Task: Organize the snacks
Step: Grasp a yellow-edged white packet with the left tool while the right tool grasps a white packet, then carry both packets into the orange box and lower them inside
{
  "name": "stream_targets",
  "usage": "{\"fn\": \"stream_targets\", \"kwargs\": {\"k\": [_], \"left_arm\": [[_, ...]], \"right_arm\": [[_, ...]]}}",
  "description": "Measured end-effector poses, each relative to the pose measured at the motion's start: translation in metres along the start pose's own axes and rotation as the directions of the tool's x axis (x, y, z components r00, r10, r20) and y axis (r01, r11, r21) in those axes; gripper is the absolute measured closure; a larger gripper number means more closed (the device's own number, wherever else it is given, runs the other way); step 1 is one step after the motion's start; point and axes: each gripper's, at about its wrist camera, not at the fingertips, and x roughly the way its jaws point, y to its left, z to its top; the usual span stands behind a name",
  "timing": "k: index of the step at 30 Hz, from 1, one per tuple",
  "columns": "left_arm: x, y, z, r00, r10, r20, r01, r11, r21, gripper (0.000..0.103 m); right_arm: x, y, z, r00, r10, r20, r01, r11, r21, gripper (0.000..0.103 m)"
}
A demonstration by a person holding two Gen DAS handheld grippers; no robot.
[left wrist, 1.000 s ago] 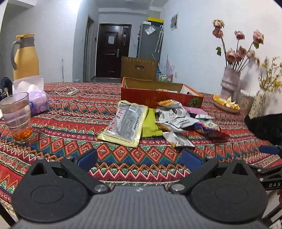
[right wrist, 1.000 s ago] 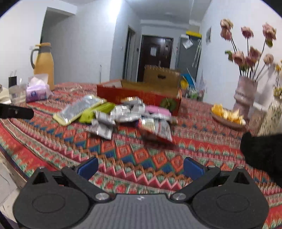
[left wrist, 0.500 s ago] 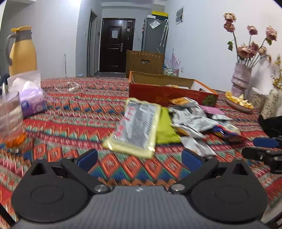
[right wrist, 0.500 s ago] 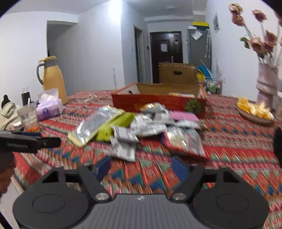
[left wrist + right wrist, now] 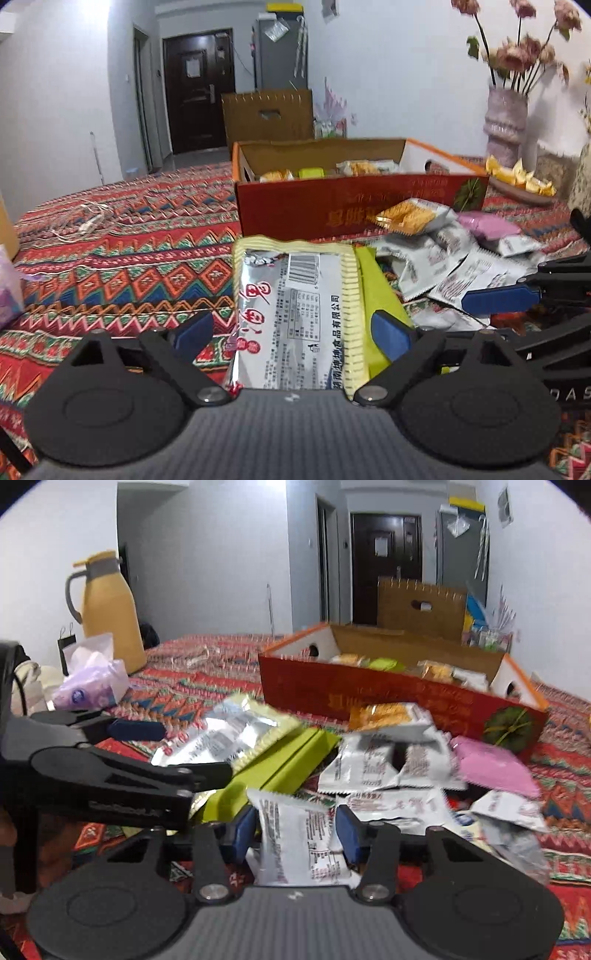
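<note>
Our left gripper (image 5: 291,334), jaws spread, straddles the long packet (image 5: 295,317) (axis pointing up-frame toward the box (image 5: 354,206)); right gripper (image 5: 295,834) brackets a white sachet (image 5: 299,842), contact unclear.

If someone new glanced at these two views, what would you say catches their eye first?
Probably the heap of snack packets spilled over the bright zigzag tablecloth, just in front of the open red box that already holds a few snacks. Next, the large silver packet with a yellow border lying between the fingers of the left tool, and the white sachet between those of the right tool.
</note>
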Motion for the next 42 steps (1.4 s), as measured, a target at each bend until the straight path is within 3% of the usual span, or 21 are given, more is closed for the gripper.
{"fn": "stream_targets", "kwargs": {"k": [6,8,9,10,12,14,20,24,31,42], "left_arm": [[0.006,0.025,-0.004,0.999,-0.037,-0.023,0.034,0.992,-0.124,0.01],[0.007,0.03,-0.007,0.998,-0.026,-0.055,0.018,0.991,-0.136,0.024],[0.005,0.033,-0.01,0.997,-0.038,-0.06,0.028,0.988,-0.153,0.029],[0.001,0.035,-0.012,0.997,-0.055,-0.057,0.045,0.985,-0.166,0.042],[-0.007,0.035,-0.013,0.995,-0.068,-0.066,0.056,0.984,-0.167,0.05],[-0.016,0.035,-0.015,0.995,-0.077,-0.063,0.064,0.981,-0.181,0.066],[-0.067,0.027,-0.024,0.999,-0.031,-0.033,0.023,0.975,-0.222,0.082],[-0.111,0.017,-0.03,1.0,-0.011,0.025,0.017,0.971,-0.239,0.083],[-0.167,-0.017,-0.043,0.996,-0.063,0.069,0.077,0.971,-0.227,0.083],[-0.175,-0.041,-0.036,0.993,-0.093,0.079,0.107,0.973,-0.204,0.083]], "right_arm": [[0.006,-0.012,-0.005,1.0,0.003,-0.016,-0.002,0.998,0.069,0.056],[0.003,-0.012,-0.007,1.0,0.003,-0.012,-0.002,0.997,0.074,0.057],[0.002,-0.012,-0.008,1.0,0.004,-0.009,-0.003,0.997,0.075,0.059],[0.001,-0.012,-0.009,1.0,0.007,-0.006,-0.006,0.997,0.077,0.062],[-0.005,-0.012,-0.012,1.0,0.014,0.003,-0.014,0.996,0.085,0.062],[-0.015,-0.01,-0.015,1.0,0.011,0.019,-0.013,0.997,0.082,0.062],[-0.065,-0.003,-0.026,0.995,-0.024,0.092,0.02,0.999,0.05,0.062],[-0.105,-0.001,-0.039,0.989,-0.056,0.136,0.052,0.998,0.034,0.062],[-0.147,0.002,-0.075,0.987,-0.089,0.133,0.085,0.996,0.031,0.062],[-0.162,-0.01,-0.094,0.985,-0.112,0.133,0.102,0.992,0.08,0.062]]}}
